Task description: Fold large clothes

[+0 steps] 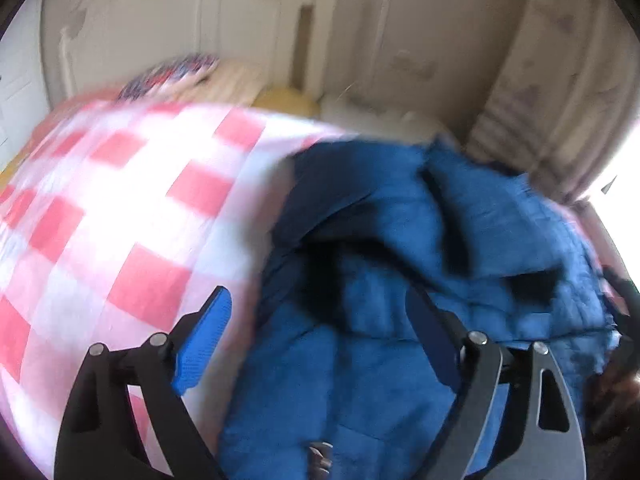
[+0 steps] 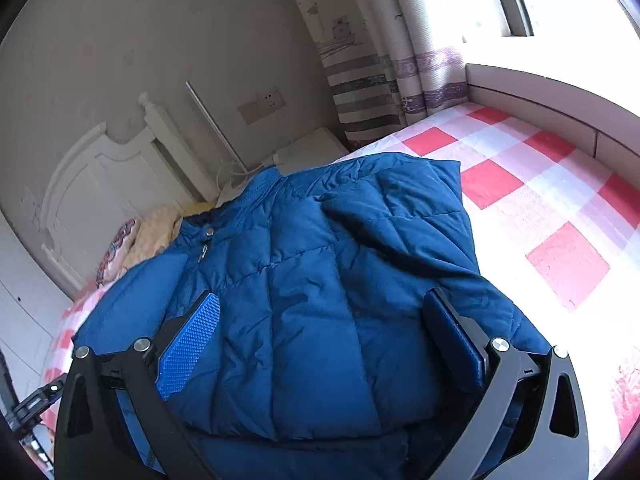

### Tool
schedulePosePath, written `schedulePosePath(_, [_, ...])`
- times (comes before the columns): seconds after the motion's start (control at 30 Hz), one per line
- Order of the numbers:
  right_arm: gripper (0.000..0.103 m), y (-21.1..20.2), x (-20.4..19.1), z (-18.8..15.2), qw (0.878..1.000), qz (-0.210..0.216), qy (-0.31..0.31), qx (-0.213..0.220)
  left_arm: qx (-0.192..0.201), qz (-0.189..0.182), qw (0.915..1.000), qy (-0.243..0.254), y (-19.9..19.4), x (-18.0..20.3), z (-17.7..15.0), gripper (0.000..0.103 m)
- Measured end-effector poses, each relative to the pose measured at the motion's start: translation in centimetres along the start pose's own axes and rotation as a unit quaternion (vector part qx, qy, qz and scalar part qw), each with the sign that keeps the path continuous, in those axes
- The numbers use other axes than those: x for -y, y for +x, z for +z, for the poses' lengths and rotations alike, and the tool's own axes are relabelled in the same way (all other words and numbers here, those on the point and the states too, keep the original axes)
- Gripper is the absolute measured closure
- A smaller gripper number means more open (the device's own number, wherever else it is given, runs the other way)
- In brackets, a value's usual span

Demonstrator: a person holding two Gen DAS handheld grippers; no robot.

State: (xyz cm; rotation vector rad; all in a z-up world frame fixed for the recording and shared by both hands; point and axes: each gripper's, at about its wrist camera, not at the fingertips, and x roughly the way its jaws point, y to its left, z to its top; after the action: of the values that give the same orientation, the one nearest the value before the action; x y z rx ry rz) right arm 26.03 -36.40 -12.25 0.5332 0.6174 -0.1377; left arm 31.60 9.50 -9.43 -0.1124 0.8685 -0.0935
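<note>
Plainly the jacket [image 2: 304, 288] lay on the checked bed [image 2: 560, 264], partly folded. Both claws were released, gripping nothing: the left gripper [image 1: 320, 344] over its edge, the right gripper [image 2: 324, 340] above its middle. Better to pinch a firm hem, then fold slowly across.

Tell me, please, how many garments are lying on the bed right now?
1: a blue puffer jacket spread on the red-and-white checked bedspread, below both open grippers. Anything beneath it would be hidden.

No readable text, label, brand, number or sign shows in either view.
</note>
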Motion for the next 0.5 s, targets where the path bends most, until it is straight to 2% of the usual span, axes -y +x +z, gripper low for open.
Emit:
schedulePosePath(0.07, [0.005, 0.2, -0.2, -0.1, 1.000, -0.004, -0.007, -0.004, -0.011, -0.013, 0.9998, -0.009, 1.7, -0.3, 0.0, 0.016])
schedulePosePath(0.17, [0.005, 0.2, -0.5, -0.2, 1.000, -0.006, -0.012, -0.006, -0.027, 0.018, 0.9993, 0.017, 4.5, 1.1, -0.3, 0.012])
schedulePosePath(0.2, [0.005, 0.1, -0.5, -0.2, 1.000, -0.006, -0.014, -0.006, -0.040, 0.013, 0.9990, 0.014, 5.0, 1.0, -0.3, 0.012])
schedulePosePath(0.3, [0.005, -0.1, -1.5, -0.2, 0.999, -0.006, -0.034, -0.002, -0.038, -0.005, 0.9992, -0.011, 5.1, -0.5, -0.2, 0.006])
schedulePosePath(0.4, [0.005, -0.5, -5.7, -0.6, 0.994, -0.008, -0.108, -0.006, -0.030, -0.003, 0.9996, 0.001, 5.2, -0.7, -0.8, 0.004])
schedulePosePath(0.47, [0.005, -1.2, -10.5, -1.5, 0.981, 0.006, -0.193, 0.002, -0.030, -0.002, 0.9995, 0.003, 5.4, -0.7, -0.9, 0.004])
schedulePosePath(0.5, [0.005, -1.4, -13.8, -2.4, 0.966, 0.004, -0.258, 0.005, -0.030, -0.002, 0.9995, 0.003, 5.3, -0.7, -0.9, 0.004])
